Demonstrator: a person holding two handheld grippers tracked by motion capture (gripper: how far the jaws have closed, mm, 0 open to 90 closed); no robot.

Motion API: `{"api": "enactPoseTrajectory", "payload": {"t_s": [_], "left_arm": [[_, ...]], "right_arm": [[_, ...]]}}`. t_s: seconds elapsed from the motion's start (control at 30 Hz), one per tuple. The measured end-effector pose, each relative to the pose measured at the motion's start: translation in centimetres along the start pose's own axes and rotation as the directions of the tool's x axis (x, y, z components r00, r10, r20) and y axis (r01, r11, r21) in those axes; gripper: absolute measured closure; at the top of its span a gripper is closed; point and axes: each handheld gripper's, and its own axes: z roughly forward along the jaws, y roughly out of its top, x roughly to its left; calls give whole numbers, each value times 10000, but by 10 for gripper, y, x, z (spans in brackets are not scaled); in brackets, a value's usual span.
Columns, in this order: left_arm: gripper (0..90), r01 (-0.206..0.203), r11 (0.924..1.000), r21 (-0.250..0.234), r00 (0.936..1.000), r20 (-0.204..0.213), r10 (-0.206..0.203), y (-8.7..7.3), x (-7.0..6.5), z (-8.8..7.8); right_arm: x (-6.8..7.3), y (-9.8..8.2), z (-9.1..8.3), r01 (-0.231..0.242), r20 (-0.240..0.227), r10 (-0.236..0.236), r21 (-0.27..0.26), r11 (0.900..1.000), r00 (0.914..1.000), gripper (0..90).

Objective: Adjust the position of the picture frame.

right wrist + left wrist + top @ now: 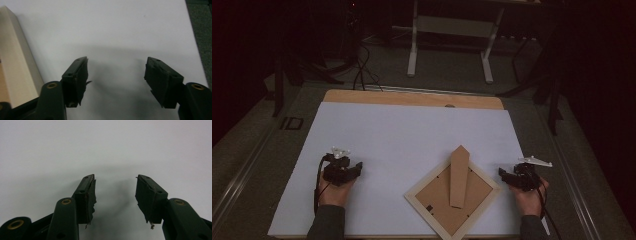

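Note:
A picture frame (422,202) lies face down on the white sheet, turned like a diamond, its pale wooden rim around a brown backing board. Its brown stand leg (459,175) points away from me. My right gripper (504,175) rests just right of the frame's right corner, open and empty; in the right gripper view (116,68) the frame's pale rim (15,50) runs along the left side. My left gripper (357,167) sits on the sheet well left of the frame, open, with nothing between its pads (115,187).
The white sheet (402,135) covers most of a wooden table (412,97). Dark carpet (200,30) lies past the sheet's right edge. A white desk frame (449,45) and cables stand on the floor beyond the table.

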Motion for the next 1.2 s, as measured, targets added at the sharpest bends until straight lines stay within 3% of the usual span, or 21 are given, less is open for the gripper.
{"api": "enactPoseTrajectory", "payload": {"t_s": [0.13,0.23,0.37,0.4,0.6,0.73,0.77,0.8,0.83,0.87,0.9,0.93,1.0,1.03,1.1,1.2], "left_arm": [[540,-126,9997,-211,9992,365,134,1,-3,-3],[573,-227,9983,-528,9954,923,275,2,-7,-10],[579,-472,9966,-678,9919,1149,548,2,-12,-13],[579,-703,9946,-757,9891,1238,794,2,-16,-16],[579,-1316,9876,-856,9789,1461,1431,4,-28,-19],[589,-1699,9799,-1049,9622,1971,1880,5,-36,-22],[591,-1699,9799,-1049,9622,1971,1880,5,-36,-22],[592,-1903,9750,-1145,9525,2190,2117,4,-41,-24],[591,-1903,9750,-1145,9525,2190,2117,4,-41,-24],[591,-2124,9698,-1202,9457,2245,2350,4,-46,-24],[592,-2124,9698,-1202,9457,2245,2350,4,-46,-24],[592,-2453,9579,-1494,9336,2297,2750,3,-51,-26],[592,-2702,9478,-1693,9202,2441,3060,3,-55,-28],[592,-2702,9478,-1693,9202,2441,3060,3,-55,-28],[592,-2871,9415,-1763,9085,2613,3260,3,-60,-29],[591,-2954,9417,-1611,9064,2644,3295,2,-62,-26]], "right_arm": [[1,0,-3,179,-145,-180,-68,9998,9997,352],[4,1,-8,477,-319,-487,-343,9983,9983,402],[5,2,-13,526,-637,-561,-556,9971,9964,420],[5,2,-15,482,-942,-538,-602,9970,9941,430],[6,2,-15,544,-1324,-613,-552,9970,9893,455],[11,2,-17,699,-1820,-783,-518,9962,9802,504],[11,2,-17,699,-1820,-783,-518,9962,9802,504],[15,2,-19,960,-1936,-1047,-541,9939,9755,540],[18,2,-20,1111,-1998,-1202,-566,9922,9724,556],[20,2,-21,1253,-2077,-1347,-577,9904,9689,584],[20,2,-21,1253,-2077,-1347,-577,9904,9689,584],[25,2,-21,1573,-2226,-1666,-590,9858,9606,630],[29,1,-20,1839,-2349,-1913,-536,9815,9530,672],[29,1,-20,1839,-2349,-1913,-536,9815,9530,672],[34,0,-17,2164,-2483,-2194,-397,9755,9435,696],[36,0,-16,2312,-2691,-2314,-330,9724,9349,689]]}}
